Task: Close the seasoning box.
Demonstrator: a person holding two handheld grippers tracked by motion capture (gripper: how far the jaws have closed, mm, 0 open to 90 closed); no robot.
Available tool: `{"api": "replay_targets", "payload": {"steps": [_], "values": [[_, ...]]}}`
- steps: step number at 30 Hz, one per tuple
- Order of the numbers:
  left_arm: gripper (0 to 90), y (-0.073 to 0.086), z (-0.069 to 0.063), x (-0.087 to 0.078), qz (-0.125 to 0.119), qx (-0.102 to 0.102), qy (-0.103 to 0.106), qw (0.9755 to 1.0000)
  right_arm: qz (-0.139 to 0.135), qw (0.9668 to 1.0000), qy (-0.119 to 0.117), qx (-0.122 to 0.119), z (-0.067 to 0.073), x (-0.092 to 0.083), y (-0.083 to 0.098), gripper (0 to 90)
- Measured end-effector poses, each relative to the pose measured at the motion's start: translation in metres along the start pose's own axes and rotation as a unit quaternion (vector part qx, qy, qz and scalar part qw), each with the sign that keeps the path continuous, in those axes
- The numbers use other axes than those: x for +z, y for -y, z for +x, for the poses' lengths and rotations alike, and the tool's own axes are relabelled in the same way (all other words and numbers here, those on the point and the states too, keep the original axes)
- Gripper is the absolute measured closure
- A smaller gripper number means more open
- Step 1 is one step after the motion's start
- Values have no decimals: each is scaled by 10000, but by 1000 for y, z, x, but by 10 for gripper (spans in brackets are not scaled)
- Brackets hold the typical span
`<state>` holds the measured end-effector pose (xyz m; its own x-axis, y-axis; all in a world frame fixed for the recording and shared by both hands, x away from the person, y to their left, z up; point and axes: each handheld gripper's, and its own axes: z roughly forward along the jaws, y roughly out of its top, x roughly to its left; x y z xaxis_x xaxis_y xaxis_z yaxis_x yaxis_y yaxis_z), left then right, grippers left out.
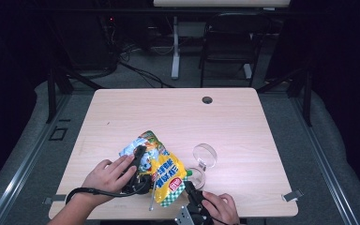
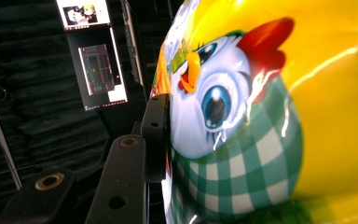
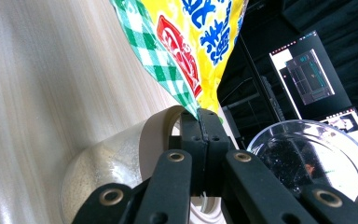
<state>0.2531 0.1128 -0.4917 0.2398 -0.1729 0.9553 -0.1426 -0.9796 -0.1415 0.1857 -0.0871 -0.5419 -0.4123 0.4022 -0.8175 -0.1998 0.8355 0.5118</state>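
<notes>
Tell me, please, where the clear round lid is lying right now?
In the high view the clear lid lies on the table, right of the snack bag and just beyond the open jar.

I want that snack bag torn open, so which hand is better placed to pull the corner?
Right. The right gripper already pinches the snack bag's checked corner, while the left gripper steadies its body.

Overhead light falling evenly on the pale table, surrounding room dark, soft short shadows beneath the hands, streaky white glare on the glossy snack bag, close-range blur in both gripper views, bright monitors slightly overexposed behind.
</notes>
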Motion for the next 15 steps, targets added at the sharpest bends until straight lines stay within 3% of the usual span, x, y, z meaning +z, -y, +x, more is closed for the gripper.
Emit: {"api": "replay_targets", "payload": {"steps": [15], "values": [[667, -3, 2, -2, 17, 200, 56, 9998, -28, 10000, -42, 65, 3, -1, 0, 896]]}}
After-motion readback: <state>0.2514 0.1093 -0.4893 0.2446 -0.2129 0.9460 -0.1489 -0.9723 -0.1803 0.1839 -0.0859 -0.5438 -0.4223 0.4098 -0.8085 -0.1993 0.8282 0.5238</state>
